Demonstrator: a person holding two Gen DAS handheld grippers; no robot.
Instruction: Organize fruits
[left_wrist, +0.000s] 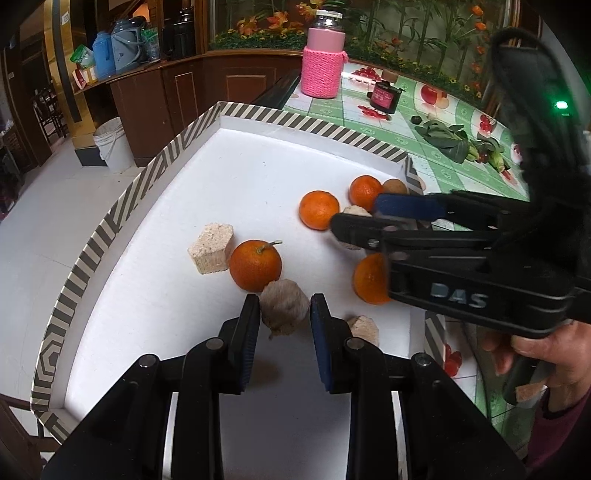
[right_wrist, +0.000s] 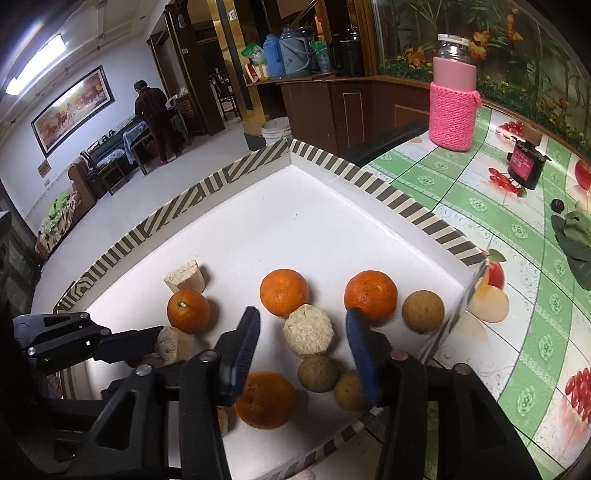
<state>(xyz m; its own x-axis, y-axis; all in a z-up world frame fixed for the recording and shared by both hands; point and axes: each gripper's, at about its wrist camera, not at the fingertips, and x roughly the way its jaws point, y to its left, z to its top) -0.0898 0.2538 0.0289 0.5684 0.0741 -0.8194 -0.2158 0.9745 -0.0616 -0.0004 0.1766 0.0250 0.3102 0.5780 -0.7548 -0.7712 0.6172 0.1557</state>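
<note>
A white tray with a striped rim (left_wrist: 122, 206) (right_wrist: 207, 184) holds several oranges, brown round fruits and beige blocks. My left gripper (left_wrist: 285, 299) (right_wrist: 162, 343) is shut on a tan block (left_wrist: 284, 310) (right_wrist: 173, 343), just in front of a stemmed orange (left_wrist: 255, 264) (right_wrist: 188, 310). My right gripper (right_wrist: 303, 314) (left_wrist: 354, 216) is open and straddles a pale many-sided block (right_wrist: 308, 334) (left_wrist: 356, 212), with a gap on each side. An orange (right_wrist: 266, 400) and two brown fruits (right_wrist: 318, 373) lie under it. Further oranges (right_wrist: 283, 293) (right_wrist: 370, 295) sit just beyond.
A pink knit-sleeved bottle (left_wrist: 321, 70) (right_wrist: 452, 110), a dark jar (right_wrist: 526, 166) and leafy greens (left_wrist: 447, 140) stand on the green tablecloth right of the tray. A hand (left_wrist: 535, 347) holds the right gripper. A person (right_wrist: 153, 114) stands far back in the room.
</note>
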